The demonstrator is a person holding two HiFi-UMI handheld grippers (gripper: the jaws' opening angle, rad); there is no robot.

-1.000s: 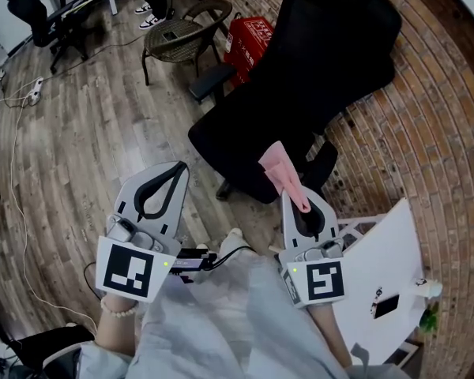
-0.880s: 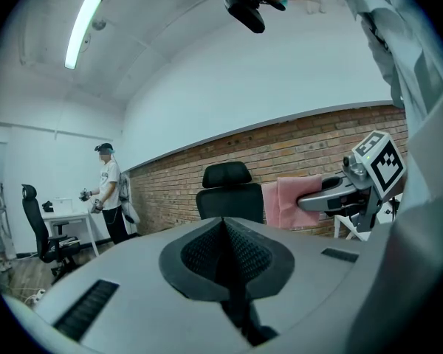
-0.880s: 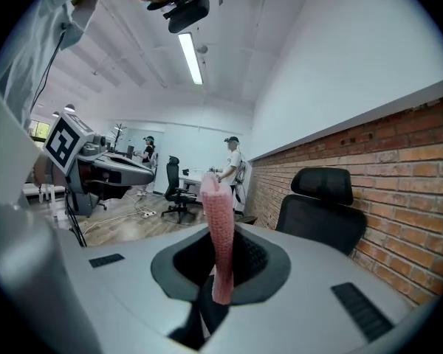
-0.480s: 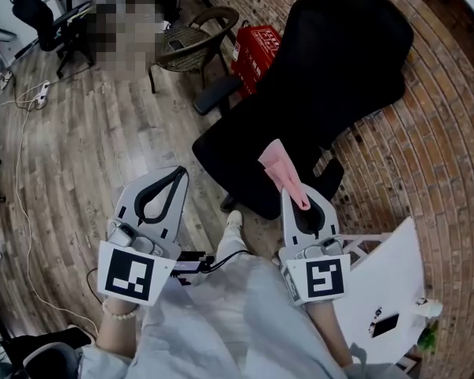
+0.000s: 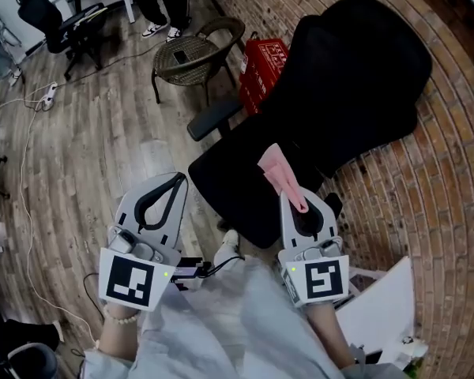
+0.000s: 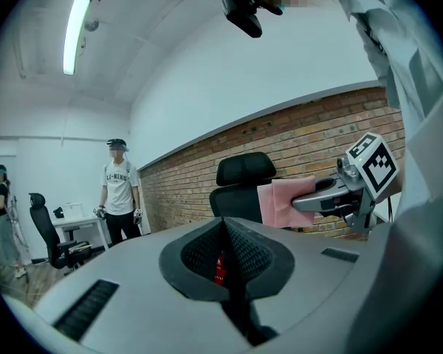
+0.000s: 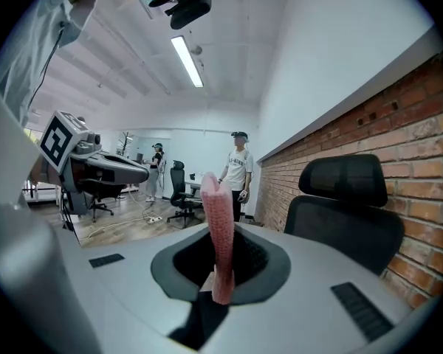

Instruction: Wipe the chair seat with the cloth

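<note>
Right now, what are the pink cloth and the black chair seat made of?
The pink cloth looks like soft knitted or terry fabric: its surface is nubby and matte. The chair seat is probably black fabric upholstery: matte, no shine, though the weave is too small to tell.

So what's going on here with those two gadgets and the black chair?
A person stands over a black office chair with a two-jaw gripper in each hand. The right gripper is clamped on a pink cloth, which is held up in the air over the chair seat and does not appear to touch it. The left gripper is shut and holds nothing. Wiping has not yet begun.
</note>
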